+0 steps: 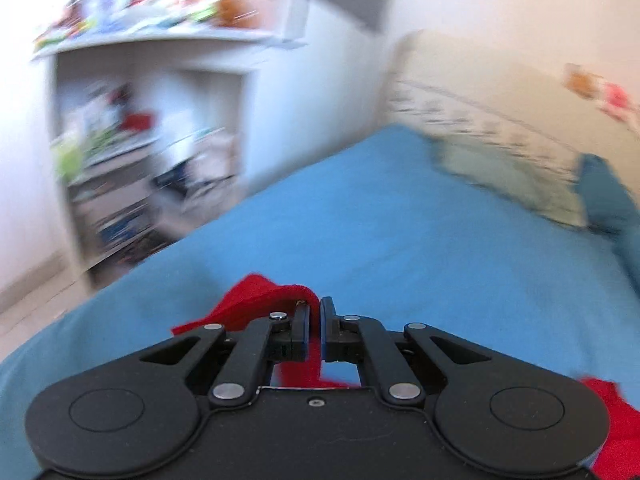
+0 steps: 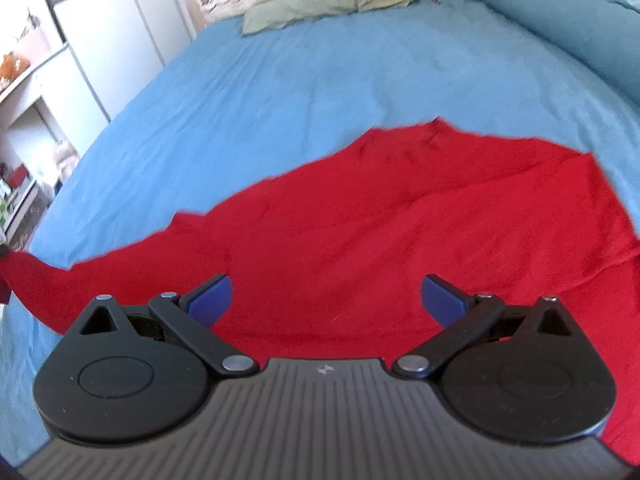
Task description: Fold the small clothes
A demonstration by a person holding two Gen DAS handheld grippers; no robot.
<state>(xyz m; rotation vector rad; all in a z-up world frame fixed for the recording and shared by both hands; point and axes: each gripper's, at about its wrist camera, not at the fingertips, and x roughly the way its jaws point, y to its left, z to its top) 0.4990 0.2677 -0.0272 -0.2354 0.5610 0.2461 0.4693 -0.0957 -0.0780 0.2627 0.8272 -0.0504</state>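
Between the fingers of my left gripper [image 1: 315, 322] a fold of the red garment [image 1: 256, 300] is clamped, lifted above the blue bed sheet [image 1: 360, 232]; a blurred white shelf unit [image 1: 152, 140] stands beyond the bed's edge. Over on the right wrist view, my right gripper [image 2: 326, 300] hangs with its blue pads [image 2: 210, 300] wide apart above the red garment [image 2: 400, 220], which lies spread on the bed sheet [image 2: 280, 80], one corner stretched off to the left. A green pillow [image 2: 320, 0] lies near the headboard.

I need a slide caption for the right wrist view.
Open right claw above the red garment spread on the blue bed sheet.
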